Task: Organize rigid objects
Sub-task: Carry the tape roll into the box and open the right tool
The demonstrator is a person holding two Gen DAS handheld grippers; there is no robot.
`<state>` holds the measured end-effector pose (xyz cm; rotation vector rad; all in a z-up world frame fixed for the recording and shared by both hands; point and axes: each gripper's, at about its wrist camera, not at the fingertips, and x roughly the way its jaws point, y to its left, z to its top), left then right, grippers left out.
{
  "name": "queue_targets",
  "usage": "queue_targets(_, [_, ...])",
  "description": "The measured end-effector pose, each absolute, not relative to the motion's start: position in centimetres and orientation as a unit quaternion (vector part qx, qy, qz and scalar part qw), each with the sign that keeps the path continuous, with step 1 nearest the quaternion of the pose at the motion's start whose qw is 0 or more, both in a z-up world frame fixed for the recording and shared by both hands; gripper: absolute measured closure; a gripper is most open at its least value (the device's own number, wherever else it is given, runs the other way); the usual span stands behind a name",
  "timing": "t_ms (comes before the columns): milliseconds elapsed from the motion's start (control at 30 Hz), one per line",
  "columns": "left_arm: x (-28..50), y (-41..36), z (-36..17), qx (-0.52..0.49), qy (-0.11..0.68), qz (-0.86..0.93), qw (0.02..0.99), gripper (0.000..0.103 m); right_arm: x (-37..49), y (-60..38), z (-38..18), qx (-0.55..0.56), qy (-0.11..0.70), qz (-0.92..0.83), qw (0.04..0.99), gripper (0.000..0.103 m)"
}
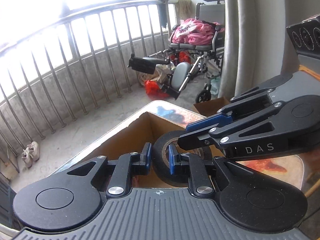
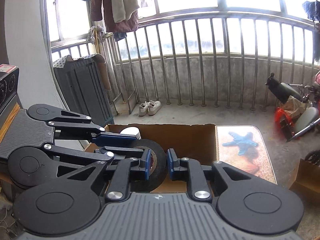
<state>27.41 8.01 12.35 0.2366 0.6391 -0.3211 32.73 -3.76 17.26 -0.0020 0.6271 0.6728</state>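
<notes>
Since the left gripper (image 1: 159, 158) and right gripper (image 2: 158, 164) each clamp one wall of the same black rubbery ring-shaped tape roll (image 1: 160, 150) above the open brown cardboard box (image 1: 128, 136), diverging pulls could twist it loose.

Both cameras are sitting close behind their own fingers, looking forward and downward; both are sharing the tape roll (image 1: 160, 154) (image 2: 158, 160), cardboard box (image 1: 128, 140) (image 2: 192, 138), table (image 1: 280, 164) (image 2: 240, 150) and balcony railing (image 1: 80, 46) (image 2: 200, 60).

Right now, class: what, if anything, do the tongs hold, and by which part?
One black tape roll: left tongs pinch its ring wall, one pad inside the hole; right tongs likewise, elsewhere on the ring.
</notes>
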Motion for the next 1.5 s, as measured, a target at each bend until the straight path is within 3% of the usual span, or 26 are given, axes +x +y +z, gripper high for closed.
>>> queue_targets(167, [33.9,11.4,9.0,0.062,0.394,-0.152,0.904,0.087,40.9,-1.0,14.1,0.024,0.398,0.313,0.862,0.084])
queue_targets(267, [35.7,12.2,7.3,0.070,0.406,-0.147,0.900,0.087,43.7,-0.1,12.4,0.025,0.438,0.312,0.843,0.084])
queue_targets(500, [38.2,12.8,4.3,0.045,0.435,-0.137,0.889,0.087,43.9,-0.8,11.9,0.040,0.403,0.307,0.861,0.082])
queue_targets(933, [41.1,11.1,1.1,0.096,0.449,-0.110,0.881,0.087,41.7,-2.2,10.9,0.020,0.379,0.300,0.875,0.082])
queue_targets(1500, [39.9,7.9,0.6,0.224,0.452,-0.063,0.861,0.085,40.1,-3.5,10.2,0.014,0.372,0.281,0.884,0.082])
